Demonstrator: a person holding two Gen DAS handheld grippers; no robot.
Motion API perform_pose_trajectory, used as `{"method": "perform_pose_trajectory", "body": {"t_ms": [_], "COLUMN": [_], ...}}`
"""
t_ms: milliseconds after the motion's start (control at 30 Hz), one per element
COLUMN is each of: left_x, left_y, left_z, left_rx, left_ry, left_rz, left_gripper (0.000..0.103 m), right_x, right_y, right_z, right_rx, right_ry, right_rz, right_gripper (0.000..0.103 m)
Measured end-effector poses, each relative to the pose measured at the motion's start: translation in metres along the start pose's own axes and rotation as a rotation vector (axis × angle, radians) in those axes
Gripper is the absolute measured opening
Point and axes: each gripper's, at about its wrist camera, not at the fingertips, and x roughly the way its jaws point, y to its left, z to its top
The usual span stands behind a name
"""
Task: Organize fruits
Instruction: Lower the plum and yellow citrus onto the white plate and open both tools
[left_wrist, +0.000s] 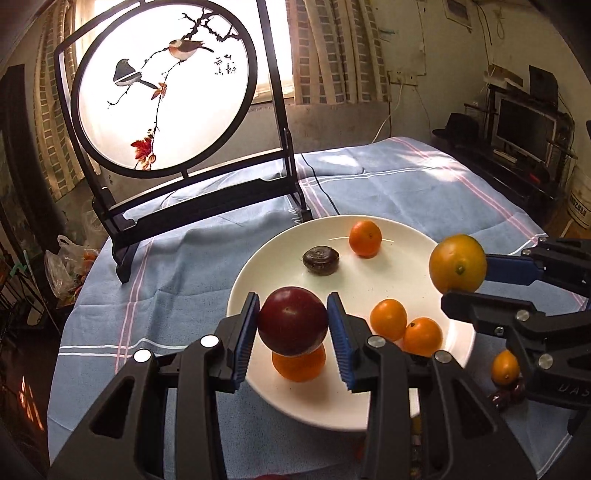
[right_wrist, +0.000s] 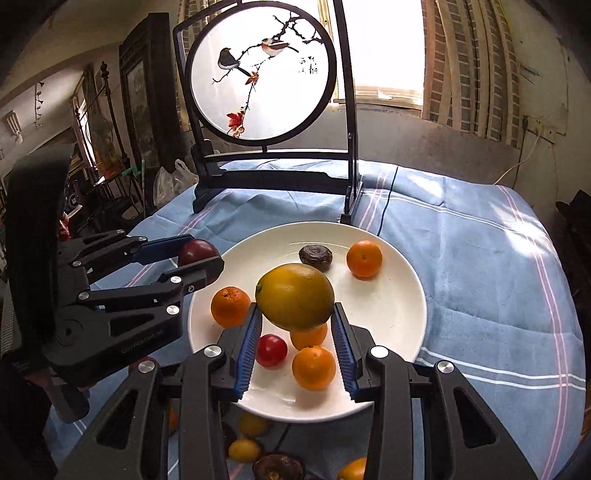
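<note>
Your left gripper (left_wrist: 291, 325) pinches a dark red plum (left_wrist: 292, 320) above the near side of the white plate (left_wrist: 369, 295); your right gripper (right_wrist: 295, 321) clamps a yellow-green citrus (right_wrist: 294, 297) over its middle. You seem mid-delivery. Next, lower each onto bare plate between the small oranges (right_wrist: 364, 258) and release gently. Keep clear of the rim; blue cloth (right_wrist: 480, 258) lies open rightward.

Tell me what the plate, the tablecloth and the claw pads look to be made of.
Plate: probably glazed ceramic, white and glossy, with soft highlights along the rim. Tablecloth: woven cotton-like fabric, matte blue with white and pink stripes; it creases and keeps fold lines. Pads: blue, ribbed, likely rubber or soft plastic, set in matte black plastic-looking fingers with metal bolts.
</note>
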Motion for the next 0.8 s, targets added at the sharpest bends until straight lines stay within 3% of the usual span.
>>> {"method": "perform_pose_trajectory", "body": {"t_ms": [500, 800], "left_x": [0.034, 0.043], "left_y": [-0.003, 0.001], "left_z": [0.000, 0.000], "left_rx": [0.009, 0.006], "left_ry": [0.045, 0.058], "left_rz": [0.028, 0.039], "left_gripper": [0.037, 0.037], "right_x": [0.044, 0.050], "right_y": [-0.002, -0.004], "right_z": [0.004, 0.007], "right_rx": [0.001, -0.001], "right_ry": [0.051, 0.049], "right_rz": [-0.012, -0.023], "right_gripper": [0.039, 0.039]}}
